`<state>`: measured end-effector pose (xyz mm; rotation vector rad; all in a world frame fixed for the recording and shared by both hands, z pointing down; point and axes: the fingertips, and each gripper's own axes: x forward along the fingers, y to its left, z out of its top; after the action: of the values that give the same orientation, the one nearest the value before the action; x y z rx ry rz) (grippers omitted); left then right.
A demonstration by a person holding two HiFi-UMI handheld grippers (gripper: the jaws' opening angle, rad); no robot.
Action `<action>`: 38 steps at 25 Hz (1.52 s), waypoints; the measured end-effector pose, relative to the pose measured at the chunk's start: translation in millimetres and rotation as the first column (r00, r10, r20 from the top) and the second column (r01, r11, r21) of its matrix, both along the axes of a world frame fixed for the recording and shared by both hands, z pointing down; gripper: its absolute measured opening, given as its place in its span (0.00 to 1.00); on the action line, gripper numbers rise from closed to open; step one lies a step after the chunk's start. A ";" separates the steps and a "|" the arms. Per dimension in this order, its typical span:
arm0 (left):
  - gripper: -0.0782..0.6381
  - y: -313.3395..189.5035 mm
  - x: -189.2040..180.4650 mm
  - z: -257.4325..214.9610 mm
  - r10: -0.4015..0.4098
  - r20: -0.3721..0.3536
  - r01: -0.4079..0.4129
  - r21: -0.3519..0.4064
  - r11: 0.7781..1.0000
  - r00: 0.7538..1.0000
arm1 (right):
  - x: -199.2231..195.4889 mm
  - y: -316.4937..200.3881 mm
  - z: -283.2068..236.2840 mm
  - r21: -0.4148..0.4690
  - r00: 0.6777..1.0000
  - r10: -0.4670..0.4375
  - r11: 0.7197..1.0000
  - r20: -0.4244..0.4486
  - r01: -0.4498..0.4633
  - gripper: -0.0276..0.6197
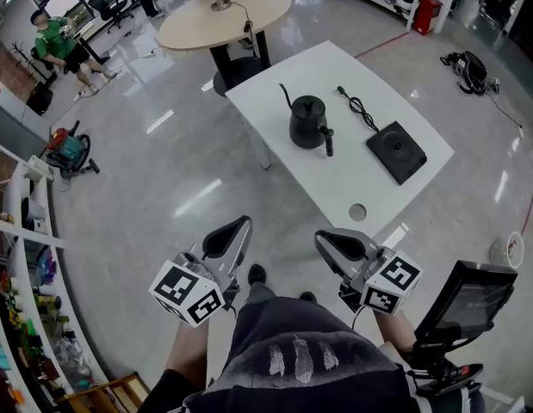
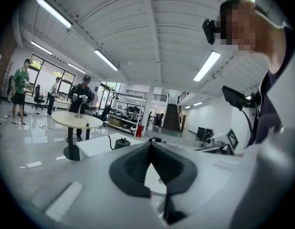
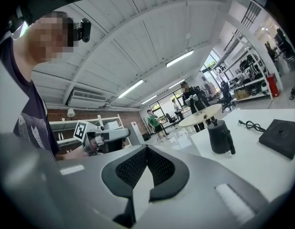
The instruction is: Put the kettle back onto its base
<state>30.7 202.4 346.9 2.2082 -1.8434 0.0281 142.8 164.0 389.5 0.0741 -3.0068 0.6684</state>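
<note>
A black gooseneck kettle [image 1: 307, 121] stands on the white table [image 1: 335, 179], its handle toward the flat black base [image 1: 396, 151] to its right. The base's cord [image 1: 361, 108] lies behind it. My left gripper [image 1: 239, 223] and right gripper [image 1: 321, 237] are held side by side in front of me, short of the table's near corner, both shut with nothing in them. In the right gripper view the kettle [image 3: 219, 136] and the base [image 3: 282, 136] lie ahead past the closed jaws. From the left gripper view, the kettle [image 2: 121, 142] shows small and far off.
A round wooden table [image 1: 223, 15] stands behind the white one. A monitor on a stand [image 1: 468, 299] is at my right. Shelves [image 1: 25, 256] line the left side. The white table has a round hole [image 1: 358, 211] near its front corner. People stand far back.
</note>
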 end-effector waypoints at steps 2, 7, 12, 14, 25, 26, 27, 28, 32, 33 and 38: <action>0.11 -6.5 -10.7 -5.4 0.008 -0.012 -0.008 0.008 1.000 1.000 | -4.4 -6.2 -6.9 0.009 1.000 0.025 1.000 -0.014 -0.025 0.05; 0.11 -15.3 -59.8 -8.0 0.057 -0.040 -0.055 0.051 0.997 0.998 | -49.8 -13.7 -8.5 0.024 0.995 0.080 0.997 -0.056 -0.079 0.05; 0.11 -14.7 -128.5 -1.9 0.087 -0.075 -0.082 0.060 0.995 0.993 | -124.2 -3.4 -6.8 0.042 0.993 0.074 0.997 -0.095 -0.070 0.05; 0.11 -9.8 -148.9 -7.8 0.099 -0.082 -0.094 0.053 0.994 0.992 | -148.3 5.3 -15.3 0.055 0.991 0.069 0.997 -0.114 -0.063 0.05; 0.11 -19.8 -199.3 -7.8 0.188 -0.137 -0.176 0.100 0.979 0.972 | -195.7 14.2 -27.7 0.133 0.967 0.150 0.983 -0.205 -0.124 0.05; 0.11 -23.4 -200.6 -7.6 0.195 -0.140 -0.182 0.099 0.978 0.971 | -197.6 10.9 -26.6 0.132 0.966 0.154 0.983 -0.207 -0.128 0.05; 0.11 -25.8 -204.0 -6.9 0.195 -0.140 -0.183 0.095 0.979 0.971 | -202.2 7.5 -24.1 0.129 0.966 0.151 0.984 -0.208 -0.126 0.05; 0.11 -26.9 -208.7 -6.2 0.190 -0.137 -0.178 0.090 0.980 0.972 | -208.4 4.2 -21.4 0.125 0.968 0.144 0.985 -0.206 -0.120 0.05; 0.11 -29.9 -222.8 -7.8 0.140 -0.115 -0.133 0.069 0.989 0.984 | -229.0 -13.6 -18.7 0.101 0.980 0.101 0.991 -0.168 -0.085 0.05; 0.11 -33.1 -224.5 -7.9 0.121 -0.105 -0.115 0.061 0.992 0.987 | -232.0 -20.0 -18.8 0.095 0.984 0.087 0.993 -0.154 -0.073 0.05; 0.11 -58.0 -230.3 -11.5 0.051 -0.061 -0.050 0.021 0.999 0.997 | -244.6 -50.5 -18.7 0.066 0.996 0.025 0.998 -0.088 -0.019 0.05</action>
<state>-199.5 144.4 335.5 2.2427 -1.7626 -0.0475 -101.8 113.5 370.7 0.1366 -2.9461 0.5538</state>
